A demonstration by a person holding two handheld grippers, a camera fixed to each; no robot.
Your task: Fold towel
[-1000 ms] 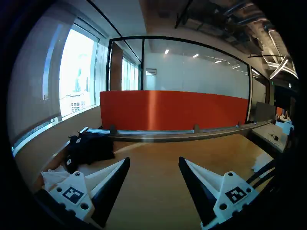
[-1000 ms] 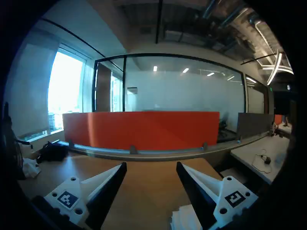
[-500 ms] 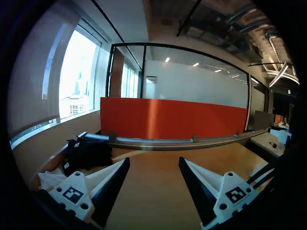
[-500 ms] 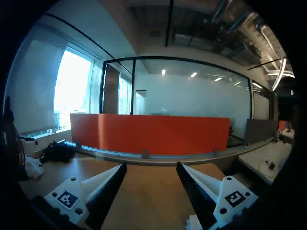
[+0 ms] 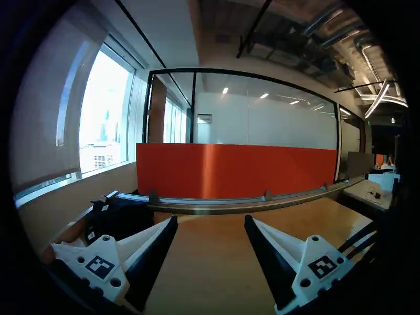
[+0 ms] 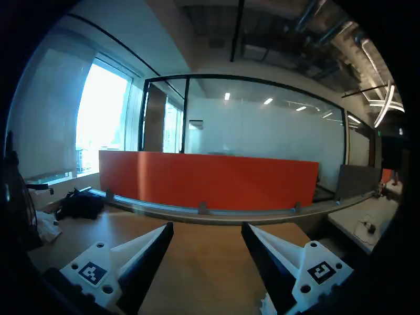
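A wooden tabletop [image 5: 210, 262] runs to a far orange divider panel [image 5: 236, 170]. Above it the left claw [image 5: 210, 217] and the right claw [image 6: 207, 224] gape empty. A white cloth sliver [image 6: 262, 306] (probably the towel) lies near, under the right claw; no fold is in hand now.

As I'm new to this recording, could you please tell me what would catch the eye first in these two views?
The orange partition stands out most, running across the far edge of the wooden desk. A bright window glares on the left side of the room, with a black bag lying on the desk below it. Nearest the cameras, the left gripper and right gripper are both open above the desk, holding nothing.
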